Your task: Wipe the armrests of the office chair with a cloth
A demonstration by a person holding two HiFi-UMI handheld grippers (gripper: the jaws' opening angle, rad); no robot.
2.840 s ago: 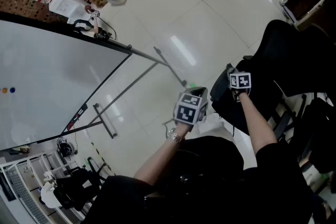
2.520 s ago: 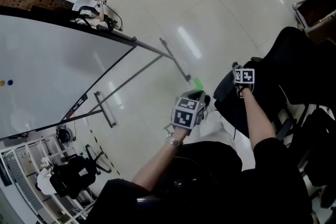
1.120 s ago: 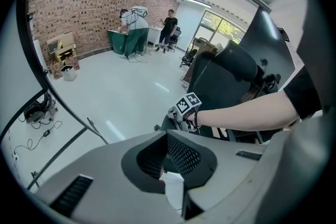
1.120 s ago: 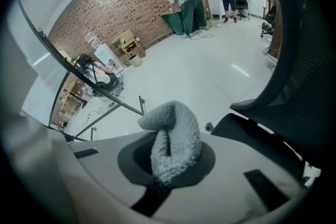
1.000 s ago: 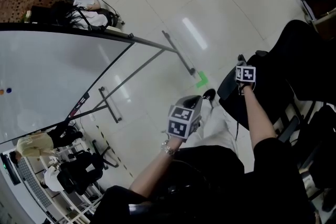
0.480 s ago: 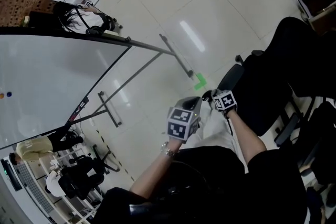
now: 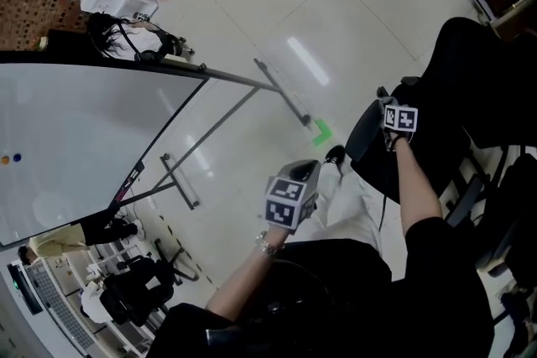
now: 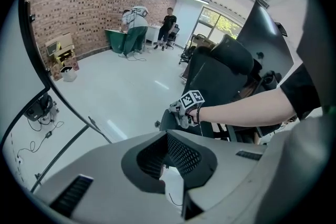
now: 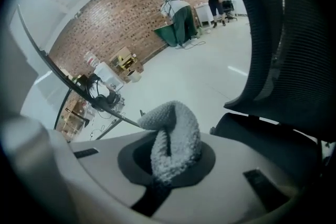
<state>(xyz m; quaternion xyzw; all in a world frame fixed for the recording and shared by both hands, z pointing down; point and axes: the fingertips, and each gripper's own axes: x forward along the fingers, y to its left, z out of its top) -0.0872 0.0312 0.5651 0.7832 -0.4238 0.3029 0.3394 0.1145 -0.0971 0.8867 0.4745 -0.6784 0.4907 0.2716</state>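
The right gripper [image 7: 391, 111] is found clamped on a folded grey cloth [image 9: 170, 136], a thick loop of which bulges out in front of the jaws. It is held at the near armrest [image 7: 367, 128] of the black office chair [image 7: 457, 88]. Whether the cloth is pressed to the pad or held just above it cannot be settled from any view. The left gripper [image 8: 170, 183] is carried well apart from the chair, over the person's lap, with its jaws drawn nearly together and nothing between them. Three risks are noted. First, the cloth is gripped only by its fold, so it is judged likely to be dragged out of the jaws or rolled back if it is pushed hard along the pad, in which case the armrest would be rubbed by bare gripper. Second, the chair is steadied by nothing, and it is expected to swivel or roll away over the glossy floor [image 7: 336, 12] under sideways pressure, so contact would be lost partway through a stroke. Third, the far armrest is not seen in any view, and it could be missed unless the chair is turned or reached around.
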